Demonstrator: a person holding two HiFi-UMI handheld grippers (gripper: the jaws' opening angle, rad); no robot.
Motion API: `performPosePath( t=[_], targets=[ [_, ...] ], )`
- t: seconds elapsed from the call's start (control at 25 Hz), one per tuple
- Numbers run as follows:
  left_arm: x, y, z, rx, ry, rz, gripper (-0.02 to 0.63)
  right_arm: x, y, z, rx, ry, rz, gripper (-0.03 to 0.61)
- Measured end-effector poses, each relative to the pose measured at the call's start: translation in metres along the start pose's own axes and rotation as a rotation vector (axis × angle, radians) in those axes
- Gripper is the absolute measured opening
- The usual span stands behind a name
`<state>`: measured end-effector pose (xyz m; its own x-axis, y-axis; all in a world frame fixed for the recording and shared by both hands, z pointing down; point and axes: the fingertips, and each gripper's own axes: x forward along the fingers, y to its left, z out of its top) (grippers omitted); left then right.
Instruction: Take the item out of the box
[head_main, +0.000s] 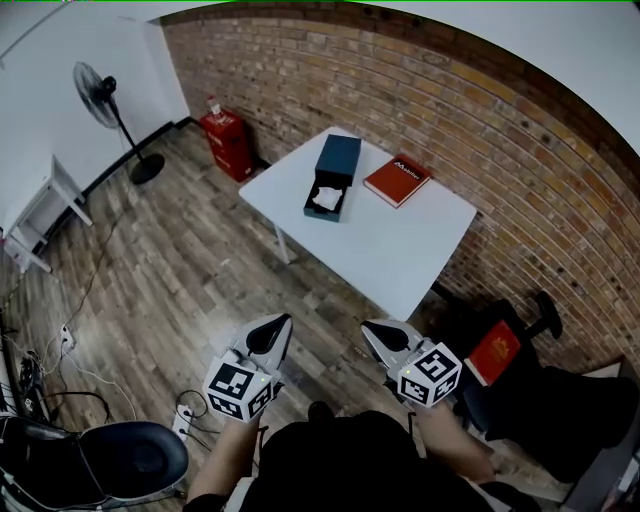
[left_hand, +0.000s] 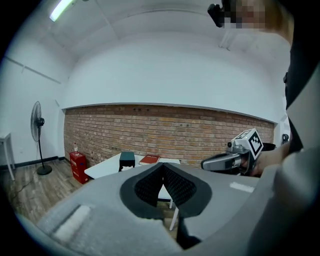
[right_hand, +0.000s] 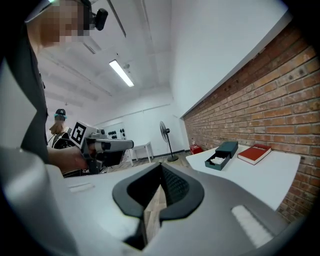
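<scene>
Both closed and empty: left hand-held gripper (head_main: 280, 325) and right hand-held gripper (head_main: 372, 330), well apart from the box (head_main: 333, 175).

Side by side low in the head view, above the wooden floor (head_main: 170, 270), each with its marker cube toward the person and its jaws pressed together at the tips, nothing between them. Farther ahead, a white surface (head_main: 400, 250) against the brick wall (head_main: 450, 110), carrying the dark teal box, open, with the white item (head_main: 327, 198) lying in its open part nearest the person. Just to the right of the box, a red book (head_main: 397, 180), flat on the surface and not touching it. Off to the left, a standing fan (head_main: 100, 95) and a red cabinet (head_main: 229, 143) near the wall.
</scene>
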<state>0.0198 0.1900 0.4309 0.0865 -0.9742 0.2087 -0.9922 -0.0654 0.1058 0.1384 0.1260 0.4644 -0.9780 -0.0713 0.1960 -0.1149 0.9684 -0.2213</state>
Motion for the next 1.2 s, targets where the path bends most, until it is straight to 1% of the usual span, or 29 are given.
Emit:
performPosePath(
  t=[0.08,0.24,0.32,0.48,0.56,0.68,0.8,0.96,1.04,1.12,1.2],
  targets=[
    [0.0,0.016,-0.001,0.012,0.007,-0.003,0.006,0.018,0.005,0.004,-0.004,-0.007,0.004,0.0],
    [0.005,0.037,-0.003,-0.008,0.007,-0.004,0.006,0.035,0.007,-0.005,-0.001,0.032,0.02,0.0],
    [0.013,0.047,-0.007,-0.012,0.014,-0.003,0.006,0.041,-0.005,-0.009,0.013,0.049,0.009,0.0],
    [0.031,0.076,-0.016,-0.062,0.023,0.02,0.006,0.059,-0.037,-0.011,0.053,0.057,-0.009,0.0],
    [0.047,0.092,-0.017,-0.067,0.029,0.025,0.006,0.075,-0.055,-0.005,0.047,0.052,-0.009,0.0],
    [0.085,0.115,-0.008,-0.054,0.034,0.021,0.006,0.101,-0.092,0.007,0.04,0.05,0.0,0.0],
    [0.12,0.137,0.0,-0.058,0.047,0.018,0.006,0.128,-0.132,0.011,0.068,0.066,-0.006,0.0],
    [0.166,0.173,0.021,-0.058,0.063,0.006,0.006,0.169,-0.178,0.037,0.073,0.053,0.007,0.0],
    [0.186,0.191,0.032,-0.048,0.069,0.015,0.006,0.185,-0.199,0.049,0.075,0.039,0.012,0.0],
    [0.209,0.207,0.043,-0.038,0.07,0.022,0.006,0.198,-0.223,0.054,0.092,0.031,0.005,0.0],
    [0.232,0.216,0.054,-0.02,0.073,0.013,0.006,0.212,-0.242,0.058,0.114,0.033,0.006,0.0]
  ],
)
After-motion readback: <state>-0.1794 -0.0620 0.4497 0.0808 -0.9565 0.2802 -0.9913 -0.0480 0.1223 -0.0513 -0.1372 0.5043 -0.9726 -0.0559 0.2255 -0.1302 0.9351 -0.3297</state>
